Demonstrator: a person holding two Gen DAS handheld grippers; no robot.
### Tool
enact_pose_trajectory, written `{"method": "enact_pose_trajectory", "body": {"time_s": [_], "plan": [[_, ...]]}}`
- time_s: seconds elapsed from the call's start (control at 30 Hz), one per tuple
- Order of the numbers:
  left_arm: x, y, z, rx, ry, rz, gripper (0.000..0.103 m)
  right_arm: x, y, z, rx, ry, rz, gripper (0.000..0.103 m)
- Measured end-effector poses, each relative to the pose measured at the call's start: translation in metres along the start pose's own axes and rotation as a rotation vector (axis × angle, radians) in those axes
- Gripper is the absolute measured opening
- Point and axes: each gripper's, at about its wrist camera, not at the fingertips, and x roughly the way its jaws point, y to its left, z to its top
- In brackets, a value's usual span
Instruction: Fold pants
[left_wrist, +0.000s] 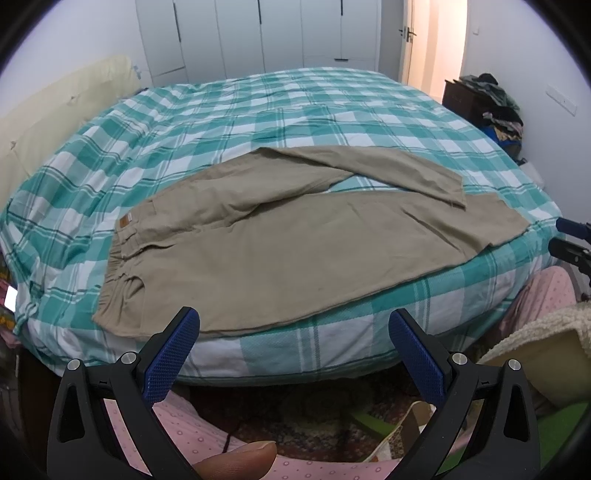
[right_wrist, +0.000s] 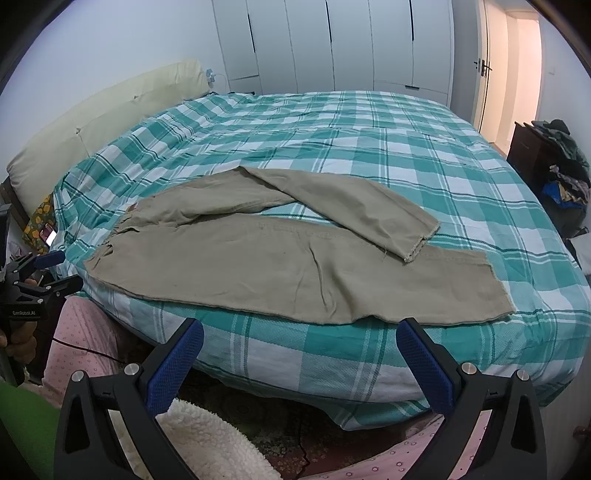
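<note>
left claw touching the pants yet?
Apart. In the left wrist view the open left claw hangs below the bed's edge, short of the khaki pants.

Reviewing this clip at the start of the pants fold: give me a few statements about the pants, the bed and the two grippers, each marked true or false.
1. The khaki pants lie on the checked bedspread. True.
2. The left gripper is clamped on the waistband. False: it is open, short of the bed.
3. The far leg's hem overlaps the near leg. True.
4. The right gripper holds a leg hem. False: it is open and holds nothing.
5. The waistband lies toward the cream headboard. True.
</note>
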Motion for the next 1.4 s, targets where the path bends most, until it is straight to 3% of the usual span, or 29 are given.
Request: {"method": "enact_pose_trajectory", "body": {"time_s": [0.87, 1.4], "plan": [[0.016, -0.002, -0.001, 0.007, 0.063, 0.037, 0.102, 0.004, -0.008, -0.006, 0.029, 0.016, 0.005, 0.103], [0.020, -0.004, 0.005, 0.011, 0.051, 0.046, 0.102, 0.007, -0.008, -0.005, 0.031, -0.001, 0.011, 0.103]]}}
